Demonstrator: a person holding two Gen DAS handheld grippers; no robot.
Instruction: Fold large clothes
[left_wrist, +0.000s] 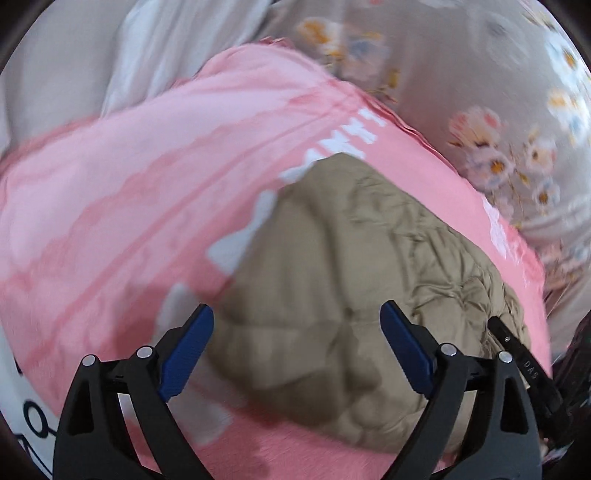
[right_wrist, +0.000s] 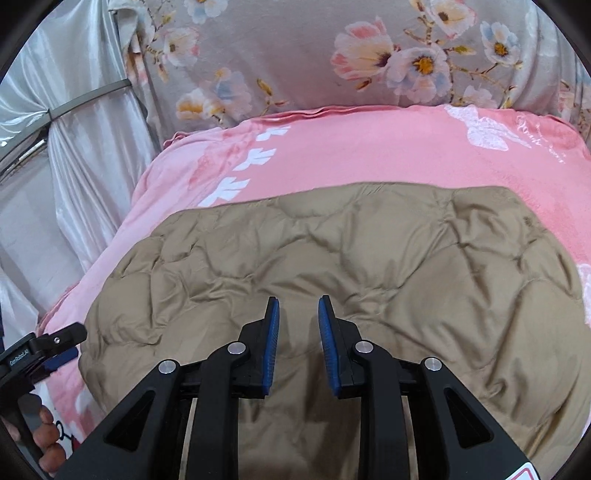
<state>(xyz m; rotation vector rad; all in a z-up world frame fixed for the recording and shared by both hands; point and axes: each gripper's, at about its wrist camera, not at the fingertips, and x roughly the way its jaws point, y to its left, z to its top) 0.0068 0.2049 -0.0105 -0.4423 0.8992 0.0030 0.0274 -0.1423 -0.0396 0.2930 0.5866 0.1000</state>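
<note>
A tan quilted jacket (right_wrist: 332, 258) lies in a folded block on a pink bedspread (right_wrist: 369, 155). In the left wrist view the jacket (left_wrist: 351, 266) shows blurred, below and ahead of my left gripper (left_wrist: 297, 317), which is wide open and empty above its near edge. My right gripper (right_wrist: 298, 306) hovers over the jacket's near middle with its jaws a narrow gap apart, holding nothing. The left gripper's tip (right_wrist: 55, 341) shows at the left edge of the right wrist view, beside the jacket's left edge.
A grey floral sheet (right_wrist: 295, 51) lies beyond the pink bedspread. A silvery satin curtain (right_wrist: 74, 129) hangs at the left. The other gripper's black finger (left_wrist: 517, 354) shows at the right of the left wrist view.
</note>
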